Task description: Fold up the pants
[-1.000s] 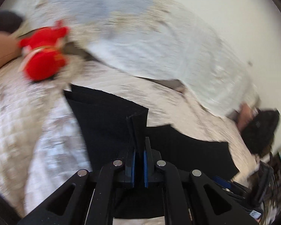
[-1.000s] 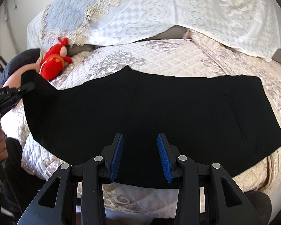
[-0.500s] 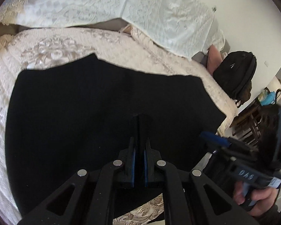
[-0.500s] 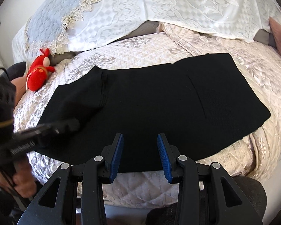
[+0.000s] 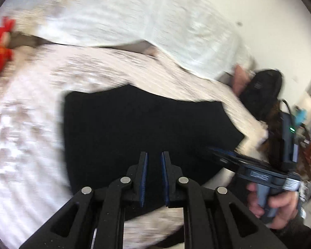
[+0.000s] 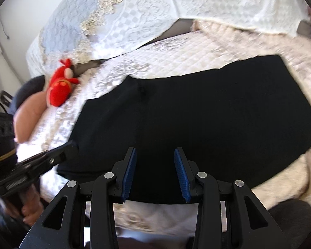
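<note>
- A bed with a cream quilted cover (image 6: 176, 47) fills both views; a red plush toy (image 6: 60, 87) sits toward its far left corner.
- The black fabric pants (image 6: 197, 112), folded over, lie along the near edge.
- Left gripper (image 5: 154, 178): jaws have just been opening, nothing between them.
- Right gripper (image 6: 155, 174): parted, empty.
- Risk: the freshly dropped layer may slide askew, since nothing pins it.

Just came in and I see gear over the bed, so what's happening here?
A person holding a two-finger tool in each hand is folding black pants on a quilted bed. The left tool has just been opening, with nothing between its pads, and the pants lie flat, folded over. The right tool hovers open above their near edge, gripping nothing. A red plush toy sits near the pillows.
</note>
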A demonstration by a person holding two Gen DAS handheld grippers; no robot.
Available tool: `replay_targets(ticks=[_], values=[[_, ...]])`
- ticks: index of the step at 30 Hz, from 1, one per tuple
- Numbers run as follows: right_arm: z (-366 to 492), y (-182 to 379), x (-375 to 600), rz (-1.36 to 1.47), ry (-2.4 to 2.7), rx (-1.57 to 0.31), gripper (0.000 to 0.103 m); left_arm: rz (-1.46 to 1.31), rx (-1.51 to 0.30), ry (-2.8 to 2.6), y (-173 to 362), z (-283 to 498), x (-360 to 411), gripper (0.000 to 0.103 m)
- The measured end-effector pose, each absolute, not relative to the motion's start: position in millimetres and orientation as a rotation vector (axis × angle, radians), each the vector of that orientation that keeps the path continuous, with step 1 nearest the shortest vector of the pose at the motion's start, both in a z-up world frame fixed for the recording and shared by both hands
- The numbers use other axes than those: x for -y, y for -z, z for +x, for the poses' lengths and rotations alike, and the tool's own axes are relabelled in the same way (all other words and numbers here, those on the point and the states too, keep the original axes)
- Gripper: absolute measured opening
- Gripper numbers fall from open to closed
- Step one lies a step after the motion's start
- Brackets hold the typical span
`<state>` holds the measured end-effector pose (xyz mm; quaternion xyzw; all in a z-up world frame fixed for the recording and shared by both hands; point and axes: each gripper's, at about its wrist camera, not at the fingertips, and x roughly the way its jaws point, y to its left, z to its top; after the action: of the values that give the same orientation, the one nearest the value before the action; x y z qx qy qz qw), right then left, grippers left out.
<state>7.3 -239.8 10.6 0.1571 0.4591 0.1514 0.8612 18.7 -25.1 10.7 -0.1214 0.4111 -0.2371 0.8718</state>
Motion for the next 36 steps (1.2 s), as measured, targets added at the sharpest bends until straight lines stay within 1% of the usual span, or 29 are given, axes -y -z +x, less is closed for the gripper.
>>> replay_targets(ticks=[5,9,11,17,18,19,25,28,30,32,33,34,36], values=[[21.8,2.2,223.5,0.333,-0.363,-1.026,0.039,-0.253,-0.873,0.337,-3.5,29.8,-10.4,0.015],[29.7,3.6,219.1,0.390,-0.420,-1.075,0.039,-0.253,-0.878,0.287,3.4,31.0,-22.8,0.015],[33.6,6.0,212.7,0.366,-0.424,-1.096,0.039,-0.256,-0.885,0.281,7.4,31.2,-23.4,0.015],[50.5,6.8,210.3,0.389,-0.419,-1.072,0.038,-0.262,-0.884,0.274,8.5,32.1,-24.0,0.015],[50.7,7.1,209.4,0.395,-0.414,-1.071,0.029,-0.261,-0.884,0.271,8.1,33.2,-24.3,0.015],[50.5,7.6,208.5,0.391,-0.410,-1.074,0.002,-0.260,-0.885,0.269,7.6,33.1,-24.9,0.015],[28.7,-1.6,222.9,0.436,-0.370,-1.014,0.003,-0.253,-0.870,0.270,2.3,31.6,-27.8,0.015],[28.3,13.3,225.5,0.458,-0.352,-1.055,0.003,-0.245,-0.872,0.270,2.5,33.9,-26.4,0.015],[28.8,12.1,228.2,0.471,-0.359,-1.050,0.003,-0.244,-0.876,0.272,2.4,35.6,-24.5,0.015],[29.9,2.9,229.3,0.441,-0.333,-1.034,0.008,-0.245,-0.868,0.280,-0.7,36.2,-22.4,0.015],[29.0,-2.1,231.2,0.418,-0.309,-1.015,0.015,-0.242,-0.862,0.285,-2.7,36.5,-21.2,0.015],[28.0,-9.2,233.3,0.386,-0.285,-0.986,0.017,-0.239,-0.858,0.289,-4.1,37.4,-19.8,0.015],[28.8,-18.5,237.7,0.367,-0.272,-0.952,0.017,-0.233,-0.851,0.299,-7.2,42.6,-15.4,0.015]])
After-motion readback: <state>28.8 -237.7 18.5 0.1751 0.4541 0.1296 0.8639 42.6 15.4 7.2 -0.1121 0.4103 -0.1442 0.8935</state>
